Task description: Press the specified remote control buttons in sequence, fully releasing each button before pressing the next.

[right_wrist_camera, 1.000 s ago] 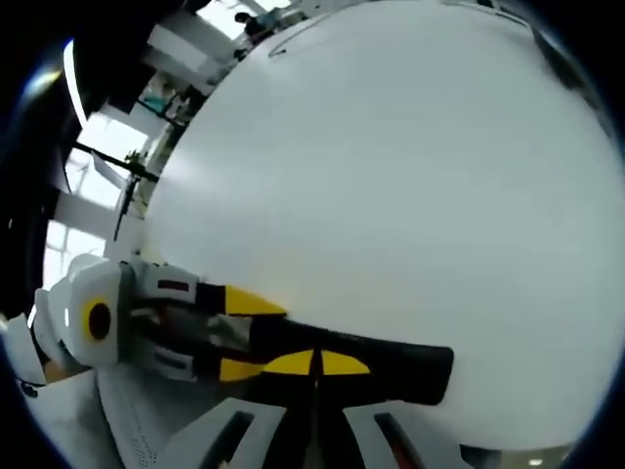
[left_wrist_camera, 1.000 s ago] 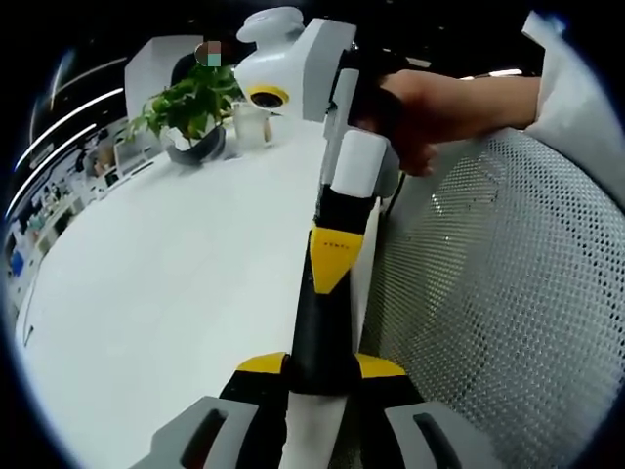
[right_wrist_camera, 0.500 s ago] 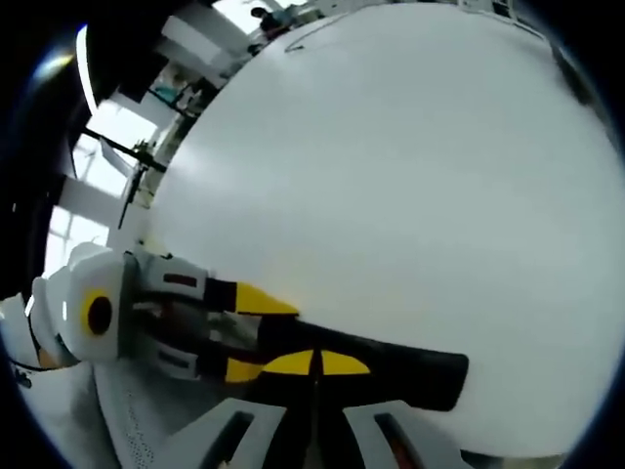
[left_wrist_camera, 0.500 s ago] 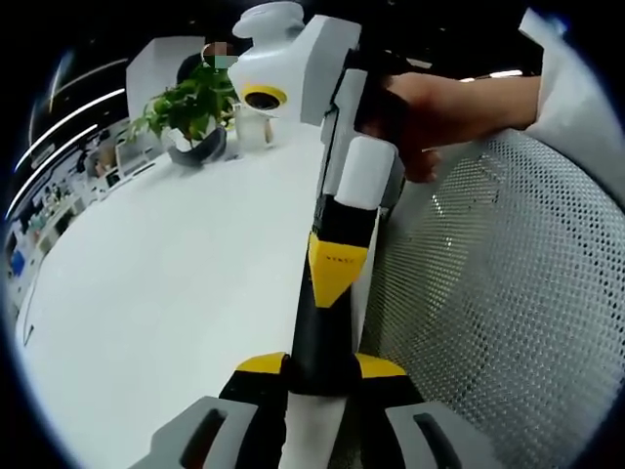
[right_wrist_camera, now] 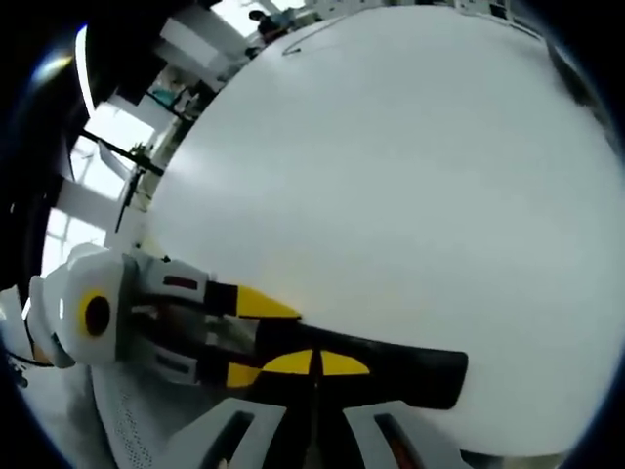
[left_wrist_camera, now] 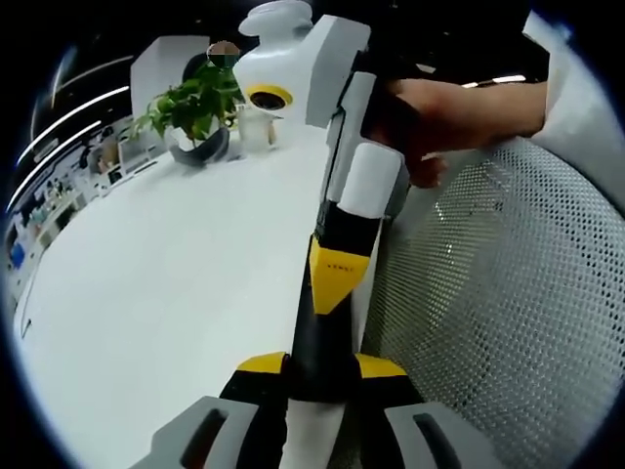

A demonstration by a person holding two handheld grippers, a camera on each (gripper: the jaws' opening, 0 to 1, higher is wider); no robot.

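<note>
Left gripper (left_wrist_camera: 320, 366): jaws clenched on one end of the black remote control (left_wrist_camera: 322, 337), yellow pads on either side of it.
Right gripper (left_wrist_camera: 337, 278): jaws closed together with nothing between them, and the joined yellow tip rests on the remote's top face, just beyond the left gripper's pads.
The remote lies over the edge of the white tabletop (left_wrist_camera: 166, 293), its long axis pointing away from the left gripper.

Left gripper view extras:
- the person's hand (left_wrist_camera: 439, 112) wrapped around the right gripper's handle, beyond the remote
- a white mesh chair (left_wrist_camera: 508, 293) beside the remote, off the tabletop
- a potted plant (left_wrist_camera: 190, 103) on the tabletop, well beyond the remote

Right gripper view extras:
- the remote (right_wrist_camera: 391, 366) side-on under the right gripper (right_wrist_camera: 312, 363)
- its free end sticks out past the closed tip, on the side away from the left gripper
- the left gripper (right_wrist_camera: 269, 340) reaches in from the side and clamps the other end
- open tabletop (right_wrist_camera: 391, 176) beyond the remote, with office windows past its far edge

Against the earlier frames:
- the left grip is unchanged and the right tip is still on the remote
- both views have shifted slightly, which is camera motion
- the remote's place between the left jaws is the same
</note>
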